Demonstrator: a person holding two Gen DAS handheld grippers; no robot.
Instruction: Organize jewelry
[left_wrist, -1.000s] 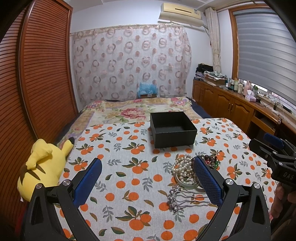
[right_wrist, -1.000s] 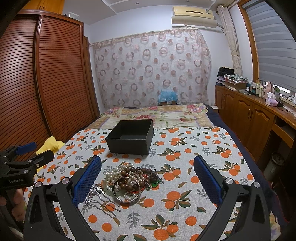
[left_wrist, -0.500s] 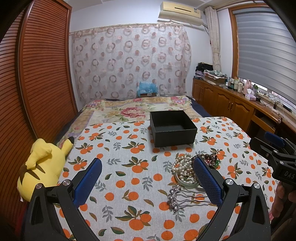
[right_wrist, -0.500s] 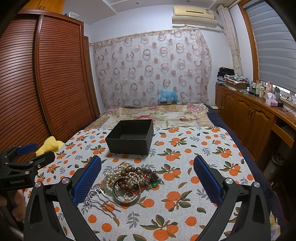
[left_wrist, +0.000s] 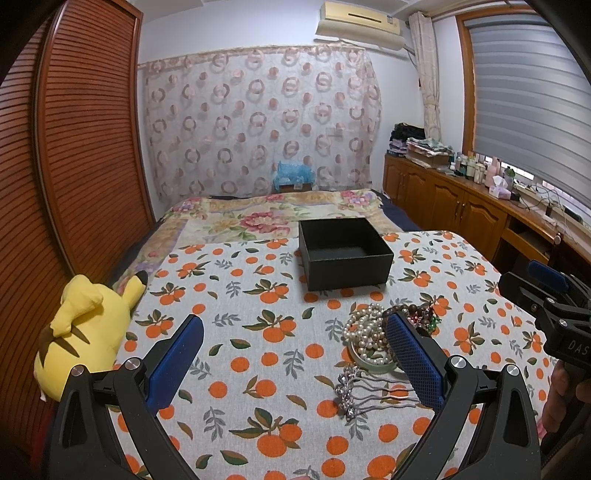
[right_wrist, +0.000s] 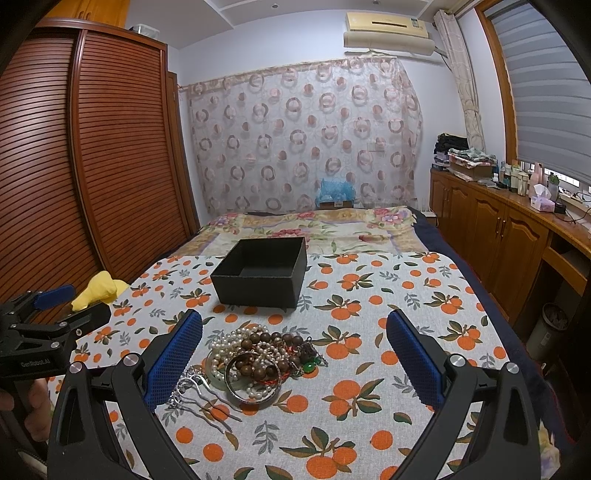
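Observation:
A pile of jewelry (right_wrist: 258, 354) lies on the orange-print cloth: pearl strands, brown wooden beads, a metal bangle and silver hair combs (right_wrist: 199, 395). It also shows in the left wrist view (left_wrist: 373, 336), partly behind my left gripper's right finger. An open, empty black box (right_wrist: 262, 277) stands just beyond the pile; it shows in the left wrist view (left_wrist: 343, 254) too. My left gripper (left_wrist: 295, 339) is open and empty, left of the pile. My right gripper (right_wrist: 295, 339) is open and empty, above the pile's near side.
A yellow plush toy (left_wrist: 85, 328) lies at the bed's left edge beside the wooden wardrobe (left_wrist: 74, 166). Wooden cabinets (right_wrist: 509, 236) with bottles run along the right wall. A floral blanket (right_wrist: 314, 229) covers the bed's far end.

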